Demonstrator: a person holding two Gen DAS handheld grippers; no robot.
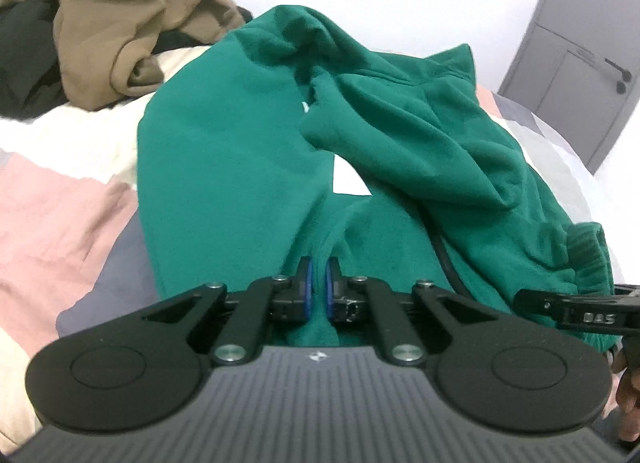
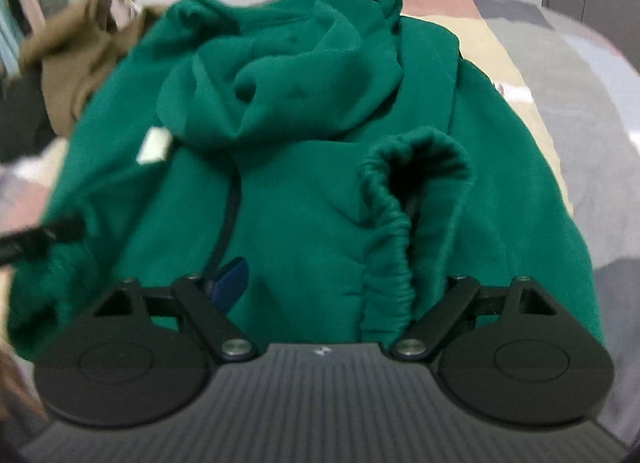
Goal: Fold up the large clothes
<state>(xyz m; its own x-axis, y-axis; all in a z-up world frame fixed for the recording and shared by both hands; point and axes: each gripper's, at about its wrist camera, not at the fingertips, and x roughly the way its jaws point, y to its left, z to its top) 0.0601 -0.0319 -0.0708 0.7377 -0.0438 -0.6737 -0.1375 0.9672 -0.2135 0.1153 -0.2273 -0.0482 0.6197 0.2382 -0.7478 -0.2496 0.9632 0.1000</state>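
The green hooded jacket [image 1: 240, 151] lay crumpled across the middle of the bed [image 1: 60, 215], its hood [image 2: 280, 75] bunched toward the far edge and a dark zip line running down its front. In the left wrist view, a narrow ridge of the green cloth rose between the blue pads of the left gripper [image 1: 317, 287], whose fingers [image 1: 305, 283] were drawn together and clamped on that fold. In the right wrist view, an elastic cuff [image 2: 404, 223] of the jacket stood open just in front of the right gripper [image 2: 320, 283]; its fingers were spread well apart, with cloth lying between them but not pinched. Only one blue pad showed there, the other hidden behind the cuff. A brown garment [image 1: 112, 23] lay heaped at the bed's far left corner, beside dark clothing. A grey door [image 1: 580, 55] stood beyond the far right corner.
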